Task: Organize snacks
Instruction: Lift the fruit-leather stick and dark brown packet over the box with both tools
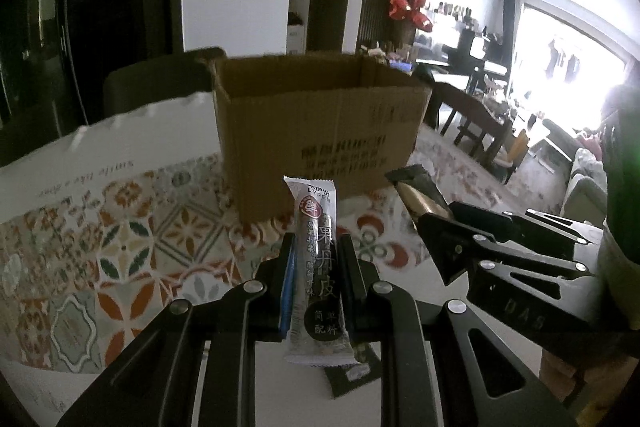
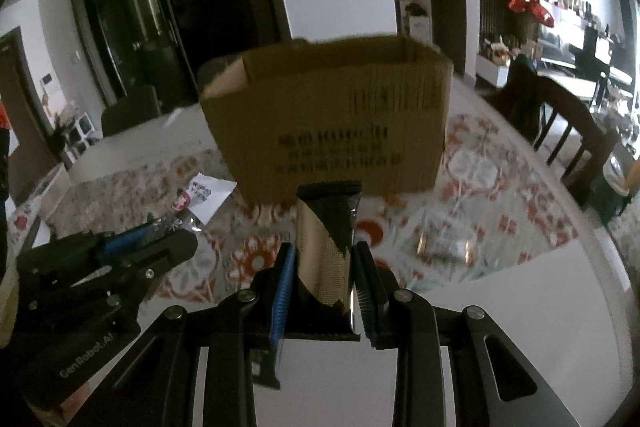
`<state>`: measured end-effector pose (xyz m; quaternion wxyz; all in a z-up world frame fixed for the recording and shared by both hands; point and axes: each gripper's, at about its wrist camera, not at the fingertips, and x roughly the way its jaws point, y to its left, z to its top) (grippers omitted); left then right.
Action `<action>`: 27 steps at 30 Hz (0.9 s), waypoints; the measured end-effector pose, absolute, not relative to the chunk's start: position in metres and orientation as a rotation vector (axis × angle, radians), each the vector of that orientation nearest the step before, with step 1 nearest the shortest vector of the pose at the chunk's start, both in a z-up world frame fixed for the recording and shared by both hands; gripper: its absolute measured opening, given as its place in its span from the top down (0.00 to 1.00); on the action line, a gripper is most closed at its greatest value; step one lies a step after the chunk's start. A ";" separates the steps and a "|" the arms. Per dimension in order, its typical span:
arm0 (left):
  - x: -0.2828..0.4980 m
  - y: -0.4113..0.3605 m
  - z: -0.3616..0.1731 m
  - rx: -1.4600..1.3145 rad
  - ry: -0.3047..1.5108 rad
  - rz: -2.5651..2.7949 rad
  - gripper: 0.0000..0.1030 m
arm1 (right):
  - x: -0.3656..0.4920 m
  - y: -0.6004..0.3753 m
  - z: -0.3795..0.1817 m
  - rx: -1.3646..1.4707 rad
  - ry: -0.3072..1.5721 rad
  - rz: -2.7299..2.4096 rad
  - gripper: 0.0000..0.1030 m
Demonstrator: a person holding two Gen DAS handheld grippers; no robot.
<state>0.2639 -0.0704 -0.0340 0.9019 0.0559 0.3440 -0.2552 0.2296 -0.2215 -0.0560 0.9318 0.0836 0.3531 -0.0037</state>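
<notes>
Cardboard box (image 1: 320, 115) ahead, clear wrappers (image 2: 444, 239) only in right view

My left tool (image 1: 314, 255) is black with a blue pad, and the snack stick (image 1: 318, 267) in it is silvery-clear with dark print, a red round mark near the top and a dark round label low down. My right tool (image 2: 322, 267) is black with blue ribbed pads; its snack pack (image 2: 326, 255) is gold with black ends. The cardboard box (image 1: 320, 123) is plain brown with dark print, the desk (image 2: 520, 307) is white, and its cloth (image 1: 120, 247) has orange, dark green and grey floral tiles.
</notes>
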 end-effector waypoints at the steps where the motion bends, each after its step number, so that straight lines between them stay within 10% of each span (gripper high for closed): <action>1: 0.265 -0.071 -0.030 0.116 0.699 -0.527 0.80 | 0.230 -0.222 -0.052 0.169 0.710 -0.009 0.70; 27: 0.342 -0.097 0.039 0.099 0.534 -0.520 0.80 | 0.303 -0.257 0.028 0.135 0.503 0.019 0.70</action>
